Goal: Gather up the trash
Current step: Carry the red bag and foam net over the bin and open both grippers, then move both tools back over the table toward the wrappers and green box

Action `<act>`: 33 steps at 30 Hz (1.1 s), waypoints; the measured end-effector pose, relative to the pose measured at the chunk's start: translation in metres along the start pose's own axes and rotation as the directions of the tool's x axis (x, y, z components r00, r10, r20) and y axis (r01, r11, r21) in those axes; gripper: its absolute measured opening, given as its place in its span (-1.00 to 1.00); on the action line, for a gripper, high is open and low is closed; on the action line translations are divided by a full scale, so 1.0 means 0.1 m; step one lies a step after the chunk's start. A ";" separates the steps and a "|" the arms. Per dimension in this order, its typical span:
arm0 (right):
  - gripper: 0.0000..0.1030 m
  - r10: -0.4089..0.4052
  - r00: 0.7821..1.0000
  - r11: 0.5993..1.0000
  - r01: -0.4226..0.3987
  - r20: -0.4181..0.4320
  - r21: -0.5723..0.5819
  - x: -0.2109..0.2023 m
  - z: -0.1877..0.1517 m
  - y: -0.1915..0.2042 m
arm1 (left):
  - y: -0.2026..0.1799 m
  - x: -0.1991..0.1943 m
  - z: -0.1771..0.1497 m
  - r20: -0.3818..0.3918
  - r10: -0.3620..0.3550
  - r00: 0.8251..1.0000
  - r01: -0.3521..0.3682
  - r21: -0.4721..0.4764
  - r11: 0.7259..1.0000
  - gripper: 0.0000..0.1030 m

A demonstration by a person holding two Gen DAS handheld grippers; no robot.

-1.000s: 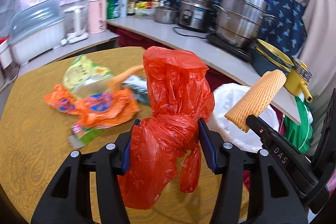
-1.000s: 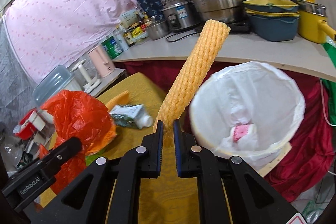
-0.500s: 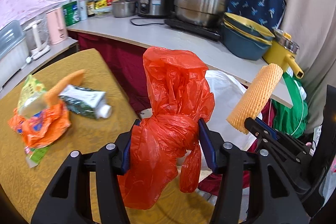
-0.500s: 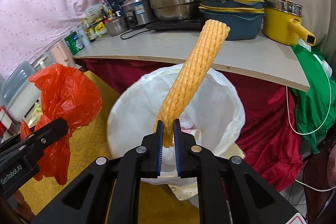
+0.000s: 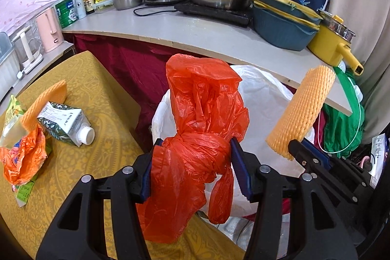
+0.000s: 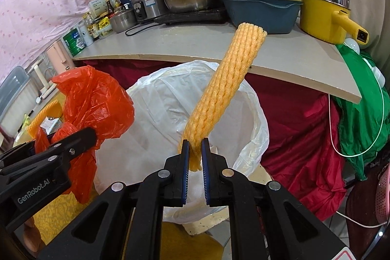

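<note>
**Both pieces of trash now hanging over the bin**

Since a second ago, both grippers have been swung away from the table, so the white-lined bin (image 6: 170,99) is now seen straight ahead instead of off to the right.

An orange foam net sleeve (image 6: 224,87) is pinched at its near end by the right gripper (image 6: 195,155), jaws nearly closed on it, with the rest sticking up and away over the bin's mouth. A knotted red plastic bag (image 5: 199,128) is clamped at its knot by the left gripper (image 5: 192,162), jaws held fairly wide by the bunched plastic, the loose tails dangling below. Both seem to be held high so they can simply be dropped once the jaws are opened.

The bin is tucked between the yellow table (image 5: 102,99) on the left and the grey counter's (image 5: 219,40) edge on the far side, so room is tight there; the right side looks more open. More trash is left on the table: a milk carton (image 5: 65,123), another foam sleeve (image 5: 43,104) and crumpled wrappers (image 5: 22,157), well apart from the bin.
</note>
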State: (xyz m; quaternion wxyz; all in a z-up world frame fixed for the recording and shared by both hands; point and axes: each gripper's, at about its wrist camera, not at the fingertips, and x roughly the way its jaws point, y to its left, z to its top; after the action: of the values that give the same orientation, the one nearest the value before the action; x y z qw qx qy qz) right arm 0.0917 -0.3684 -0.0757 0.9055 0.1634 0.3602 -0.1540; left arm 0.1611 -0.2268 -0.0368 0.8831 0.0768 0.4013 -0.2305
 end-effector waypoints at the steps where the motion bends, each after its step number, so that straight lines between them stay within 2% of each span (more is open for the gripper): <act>1: -0.81 -0.001 1.000 1.000 0.001 -0.003 -0.001 0.02 0.00 0.00 | 0.00 0.02 0.00 -0.004 -0.001 1.000 0.001 -0.002 1.000 0.02; 10: -0.68 0.000 1.000 1.000 0.000 -0.005 -0.002 0.10 0.00 0.03 | 0.04 0.13 0.02 -0.003 0.004 1.000 -0.004 -0.013 1.000 0.13; 13: -0.57 -0.001 1.000 1.000 0.001 0.003 0.001 0.09 0.01 0.05 | 0.06 0.12 0.03 0.002 0.019 1.000 -0.019 -0.020 1.000 0.41; 23: -0.15 0.004 0.999 1.000 -0.005 0.046 0.022 -0.02 0.08 0.11 | 0.16 0.06 0.04 0.017 0.036 0.999 -0.035 -0.034 0.999 0.42; 33: -0.02 0.015 0.996 0.999 -0.017 0.089 0.030 -0.24 0.14 0.20 | 0.27 -0.14 0.06 0.049 0.044 0.998 -0.041 -0.055 0.998 0.42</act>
State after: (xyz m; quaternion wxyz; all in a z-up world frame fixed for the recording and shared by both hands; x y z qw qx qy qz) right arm 0.0918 -0.3524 -0.0458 0.9193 0.1729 0.3157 -0.1593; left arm 0.1701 -0.1999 -0.0235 0.8993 0.0556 0.3836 -0.2027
